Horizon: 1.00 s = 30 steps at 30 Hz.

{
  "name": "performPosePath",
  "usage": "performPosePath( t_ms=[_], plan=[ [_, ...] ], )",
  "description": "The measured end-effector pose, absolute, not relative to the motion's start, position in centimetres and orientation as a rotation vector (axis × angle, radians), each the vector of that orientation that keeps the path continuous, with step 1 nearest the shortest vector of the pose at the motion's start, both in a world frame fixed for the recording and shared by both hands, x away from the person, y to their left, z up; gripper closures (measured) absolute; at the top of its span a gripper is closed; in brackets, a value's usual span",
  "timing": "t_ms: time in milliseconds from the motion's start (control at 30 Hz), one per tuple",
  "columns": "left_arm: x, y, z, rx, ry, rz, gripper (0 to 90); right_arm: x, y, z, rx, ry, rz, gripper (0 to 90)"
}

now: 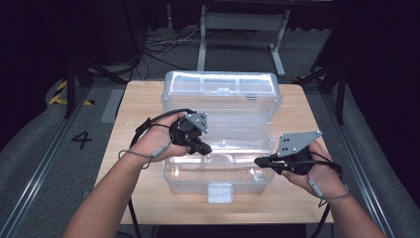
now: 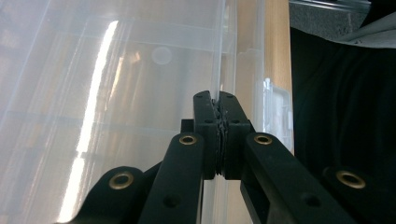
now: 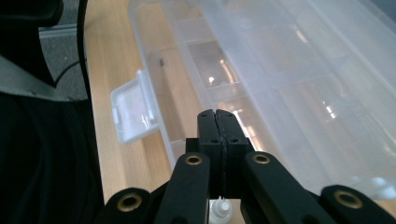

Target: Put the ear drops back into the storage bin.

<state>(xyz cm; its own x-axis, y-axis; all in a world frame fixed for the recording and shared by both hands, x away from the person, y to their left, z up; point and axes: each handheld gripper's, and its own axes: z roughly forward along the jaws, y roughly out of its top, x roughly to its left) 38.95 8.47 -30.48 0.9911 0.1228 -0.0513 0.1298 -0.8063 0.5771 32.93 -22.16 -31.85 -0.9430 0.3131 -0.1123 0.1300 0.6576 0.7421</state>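
Observation:
A clear plastic box (image 1: 218,176) stands on the wooden table (image 1: 141,106) with its lid (image 1: 223,94) raised at the back. My left gripper (image 1: 207,148) reaches in from the box's left side. In the left gripper view it (image 2: 218,95) is shut on a thin clear edge of the box (image 2: 217,56). My right gripper (image 1: 256,161) hovers over the box's right end, its jaws pressed flat together with nothing between them (image 3: 217,112). A small white bottle (image 3: 219,209) peeks out below those jaws, apart from them.
A clear latch (image 1: 220,192) hangs at the front of the box, near the table's front edge. Black stands and cables lie on the floor behind the table. Bare wood shows left and right of the box.

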Motion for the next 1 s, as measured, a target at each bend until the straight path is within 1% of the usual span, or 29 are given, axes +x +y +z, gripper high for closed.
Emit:
performPosePath(
  t_ms=[233, 433, 567, 1000],
  plan=[
    [38.7, 8.4, -30.5, 2.521, 0.179, -0.001, 88.1, 33.6, -23.4, -31.4, 0.473, 2.561, 1.267, 90.0],
    [38.5, 8.9, -31.0, 2.481, 0.197, -0.026, 87.9, 34.1, -24.2, -31.3, 0.552, 2.496, 1.357, 90.0],
    [38.4, 9.0, -31.1, 2.475, 0.197, -0.014, 87.9, 34.8, -24.9, -31.2, 0.620, 2.446, 1.416, 90.0],
    [38.0, 8.9, -31.2, 2.480, 0.202, 0.006, 87.8, 36.0, -26.3, -31.3, 0.754, 2.350, 1.514, 90.0]
  ],
)
